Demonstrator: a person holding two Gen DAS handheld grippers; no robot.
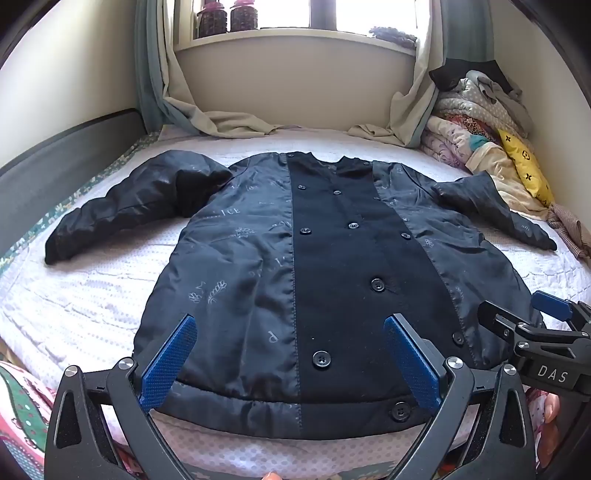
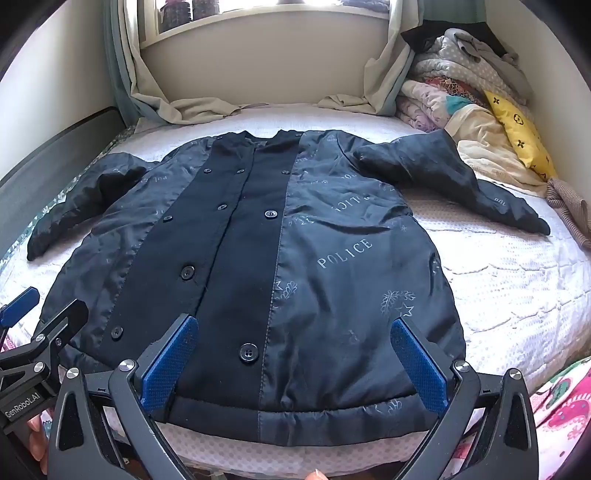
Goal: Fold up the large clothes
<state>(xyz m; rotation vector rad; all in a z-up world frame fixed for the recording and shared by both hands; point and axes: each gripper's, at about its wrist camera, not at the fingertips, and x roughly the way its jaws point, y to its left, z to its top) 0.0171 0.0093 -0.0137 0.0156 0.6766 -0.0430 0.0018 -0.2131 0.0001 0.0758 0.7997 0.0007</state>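
I have the dark coat (image 1: pixel 295 258) spread flat and open across the middle of the bed (image 1: pixel 92 295), lining side up, its hem lying along the near edge and its collar toward the far edge under the window (image 1: pixel 295 14); a black buttoned strip runs down its centre between two shinier panels printed with pale lettering and leaf marks; one sleeve (image 1: pixel 122 206) reaches toward the left edge of the bed, the other sleeve (image 2: pixel 454 181) toward the right edge, where its cuff ends near the pile of bedding (image 2: pixel 469 92) heaped in the far right corner; a yellow cushion (image 2: pixel 517 133) leans on that pile; curtains (image 1: pixel 192 110) trail down onto the far edge of the bed at both sides of the window. My left gripper (image 1: pixel 291 363) hangs over the near hem with its blue pads wide apart and nothing between them; I see it tilted down at the coat's left half; my right gripper (image 2: pixel 293 363) sits beside it over the right half of the hem, its jaws equally spread and empty; each shows at the border of the other's view, and a fingertip (image 1: pixel 550 406) shows behind a handle.
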